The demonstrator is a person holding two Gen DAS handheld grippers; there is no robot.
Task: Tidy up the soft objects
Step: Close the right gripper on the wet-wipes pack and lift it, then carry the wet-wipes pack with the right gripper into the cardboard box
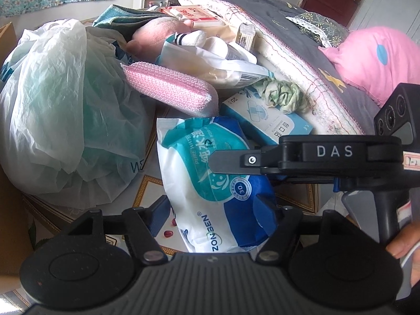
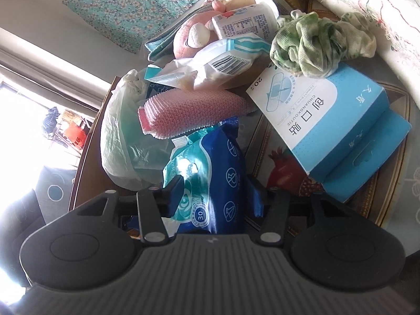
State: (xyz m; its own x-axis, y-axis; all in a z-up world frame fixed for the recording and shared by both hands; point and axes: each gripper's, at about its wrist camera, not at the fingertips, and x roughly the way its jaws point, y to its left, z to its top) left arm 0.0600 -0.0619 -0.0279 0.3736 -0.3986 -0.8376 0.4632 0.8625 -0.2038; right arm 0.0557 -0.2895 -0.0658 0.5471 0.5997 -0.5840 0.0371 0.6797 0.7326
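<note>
Between both tools' (image 1: 219, 211) (image 2: 215, 191) part-open fingers sits one crinkly wipes pack (image 1: 210, 183) — grip uncertain — beside a knobbly pink sponge (image 1: 168, 86).

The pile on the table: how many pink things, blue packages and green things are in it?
Pink: 2, the pink sponge and the pink plush toy.
Blue: 2, the wet wipes pack and the plaster box.
Green: 1, the crumpled green cloth.
Total: 5.

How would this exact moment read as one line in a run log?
stage: handling blue-and-white wet wipes pack | left gripper: straddles pack | right gripper: straddles pack | next to pack: pink mesh sponge
</note>
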